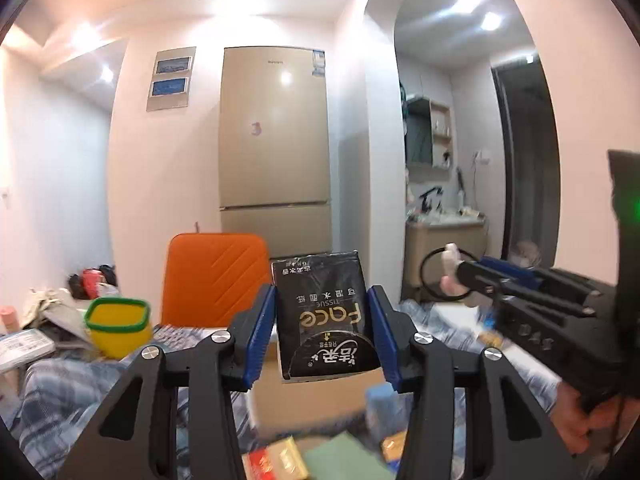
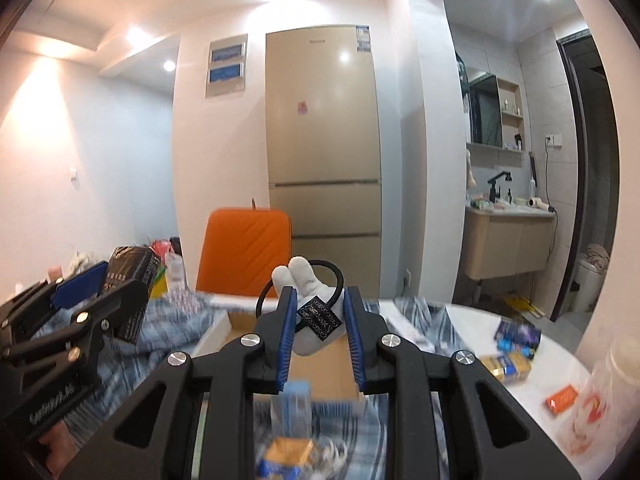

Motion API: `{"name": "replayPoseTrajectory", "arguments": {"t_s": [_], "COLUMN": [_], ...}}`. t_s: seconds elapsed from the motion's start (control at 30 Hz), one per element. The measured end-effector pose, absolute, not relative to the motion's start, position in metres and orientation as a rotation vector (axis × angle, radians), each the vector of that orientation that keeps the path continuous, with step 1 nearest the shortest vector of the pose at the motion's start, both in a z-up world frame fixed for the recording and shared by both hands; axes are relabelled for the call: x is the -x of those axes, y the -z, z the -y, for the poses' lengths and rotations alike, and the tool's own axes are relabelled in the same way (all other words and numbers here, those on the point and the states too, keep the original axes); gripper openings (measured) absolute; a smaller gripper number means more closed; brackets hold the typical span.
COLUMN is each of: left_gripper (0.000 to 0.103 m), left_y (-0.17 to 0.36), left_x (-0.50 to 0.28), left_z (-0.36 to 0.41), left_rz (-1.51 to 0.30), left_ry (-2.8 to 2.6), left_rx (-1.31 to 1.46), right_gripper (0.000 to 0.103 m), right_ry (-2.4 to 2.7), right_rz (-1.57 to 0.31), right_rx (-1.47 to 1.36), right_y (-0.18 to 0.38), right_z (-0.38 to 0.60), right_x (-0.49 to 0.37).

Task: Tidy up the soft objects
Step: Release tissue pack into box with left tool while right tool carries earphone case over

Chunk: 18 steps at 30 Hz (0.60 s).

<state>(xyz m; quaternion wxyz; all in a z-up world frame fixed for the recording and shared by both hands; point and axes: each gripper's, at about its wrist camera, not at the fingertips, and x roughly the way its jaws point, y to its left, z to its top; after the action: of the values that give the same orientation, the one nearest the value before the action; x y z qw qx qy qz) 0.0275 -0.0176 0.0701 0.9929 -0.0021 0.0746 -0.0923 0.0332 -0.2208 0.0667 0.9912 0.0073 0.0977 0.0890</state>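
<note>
Through the left wrist camera, the left gripper (image 1: pixel 322 320) is clamping a black tissue pack (image 1: pixel 324 312) between its blue pads, holding it above an open cardboard box (image 1: pixel 312 400) on a plaid cloth (image 1: pixel 60 392). Beside it to the right, the right gripper (image 1: pixel 460 270) is carrying something white. Through the right wrist camera, the right gripper (image 2: pixel 318 312) is squeezing a white plush hair tie (image 2: pixel 310 300) above that box (image 2: pixel 320 364), with the left gripper (image 2: pixel 86 284) gripping the tissue pack (image 2: pixel 134 276) at left.

Glossy black plastic-wrapped tissue pack (image 1: pixel 326 312); soft white plush toy (image 2: pixel 310 304) with matt fabric; fridge (image 1: pixel 276 136) smooth, shiny metal; checked cloth (image 2: pixel 176 320) covers table.
</note>
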Motion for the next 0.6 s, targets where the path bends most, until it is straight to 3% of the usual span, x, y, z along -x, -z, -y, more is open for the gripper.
{"name": "replayPoseTrajectory", "arguments": {"t_s": [0.33, 0.6], "left_gripper": [0.045, 0.045], "left_y": [-0.095, -0.058], "left_x": [-0.074, -0.108], "left_z": [0.001, -0.007], "left_rz": [-0.058, -0.150], "left_ry": [0.123, 0.095], "left_rx": [0.056, 0.081], "right_gripper": [0.026, 0.026], "right_ry": [-0.152, -0.140], "right_rz": [-0.107, -0.205], "right_rx": [-0.038, -0.045], "right_y": [-0.118, -0.078], "right_z": [0.205, 0.206], "right_x": [-0.087, -0.136]}}
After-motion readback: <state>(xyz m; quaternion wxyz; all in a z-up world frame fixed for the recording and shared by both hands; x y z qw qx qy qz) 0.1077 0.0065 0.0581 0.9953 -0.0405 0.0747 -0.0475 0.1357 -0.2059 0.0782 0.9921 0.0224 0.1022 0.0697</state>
